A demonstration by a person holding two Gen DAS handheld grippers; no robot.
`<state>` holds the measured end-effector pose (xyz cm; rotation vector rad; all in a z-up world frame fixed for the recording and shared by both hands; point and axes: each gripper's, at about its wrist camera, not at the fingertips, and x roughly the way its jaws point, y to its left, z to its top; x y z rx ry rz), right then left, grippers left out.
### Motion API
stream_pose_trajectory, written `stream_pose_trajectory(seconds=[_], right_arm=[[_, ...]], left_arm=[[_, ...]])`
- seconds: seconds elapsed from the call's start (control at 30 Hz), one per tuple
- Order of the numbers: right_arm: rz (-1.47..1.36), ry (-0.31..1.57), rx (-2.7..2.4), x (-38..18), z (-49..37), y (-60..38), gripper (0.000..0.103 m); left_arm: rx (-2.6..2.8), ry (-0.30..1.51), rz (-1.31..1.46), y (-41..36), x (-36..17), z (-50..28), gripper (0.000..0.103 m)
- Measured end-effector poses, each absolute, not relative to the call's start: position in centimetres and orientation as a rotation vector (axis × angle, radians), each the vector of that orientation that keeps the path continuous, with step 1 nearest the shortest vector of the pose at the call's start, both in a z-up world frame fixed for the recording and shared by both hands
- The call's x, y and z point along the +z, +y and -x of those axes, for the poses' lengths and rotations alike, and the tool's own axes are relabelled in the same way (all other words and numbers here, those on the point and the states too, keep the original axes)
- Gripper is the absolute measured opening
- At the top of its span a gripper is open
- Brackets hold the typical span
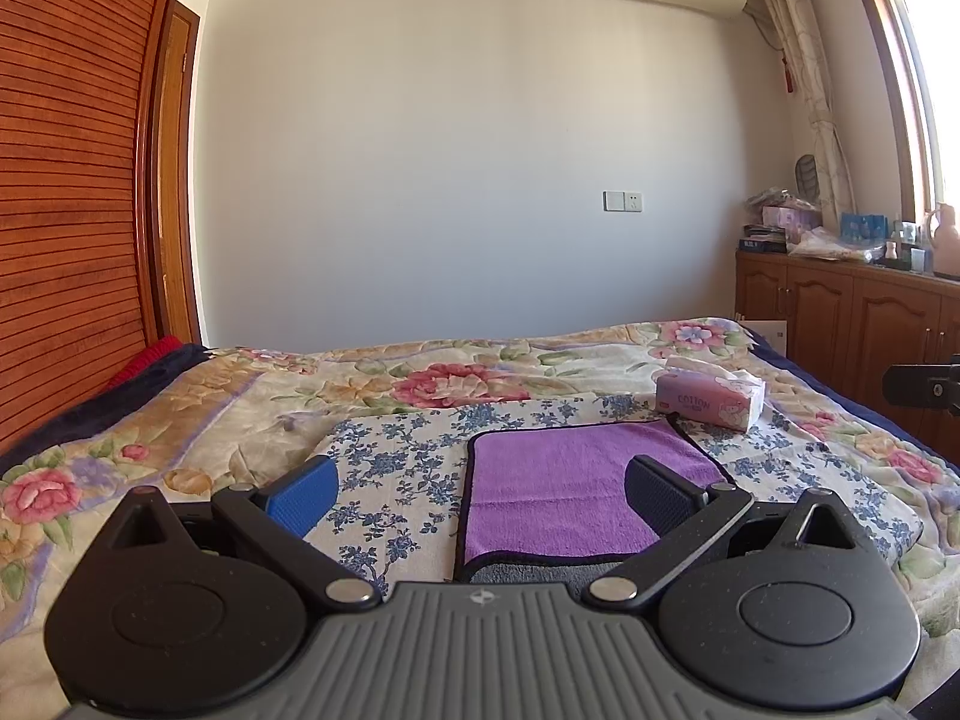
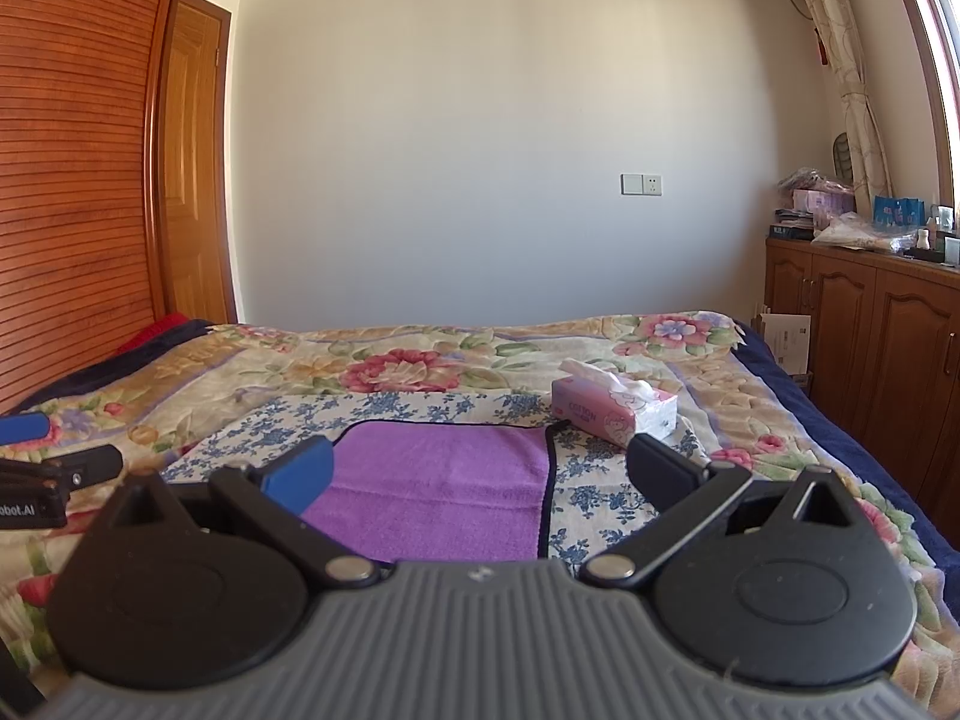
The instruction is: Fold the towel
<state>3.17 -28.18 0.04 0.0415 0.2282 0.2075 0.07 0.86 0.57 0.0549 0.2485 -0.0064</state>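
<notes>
A purple towel with dark trim (image 1: 558,492) lies on a blue-flowered cloth (image 1: 396,480) on the bed, with a grey layer showing at its near edge. It also shows in the right wrist view (image 2: 438,486). My left gripper (image 1: 480,492) is open and empty, held above the towel's near left part. My right gripper (image 2: 480,480) is open and empty, above the towel's near right part. Part of the left gripper (image 2: 42,468) shows at the left edge of the right wrist view.
A pink tissue pack (image 1: 711,399) lies on the bed beyond the towel's far right corner; it also shows in the right wrist view (image 2: 612,411). A wooden wardrobe (image 1: 66,210) stands left and wooden cabinets (image 1: 852,324) right. The bed has a floral quilt (image 1: 420,378).
</notes>
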Motion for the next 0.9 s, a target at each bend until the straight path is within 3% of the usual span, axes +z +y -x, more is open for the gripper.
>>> stream_pose_trajectory(seconds=[0.9], right_arm=[[-0.044, 0.23, 0.207, 0.17, -3.13, -28.11, 0.103]], left_arm=[[-0.005, 0.251, -0.055, 0.93, 0.63, -0.1, 0.103]])
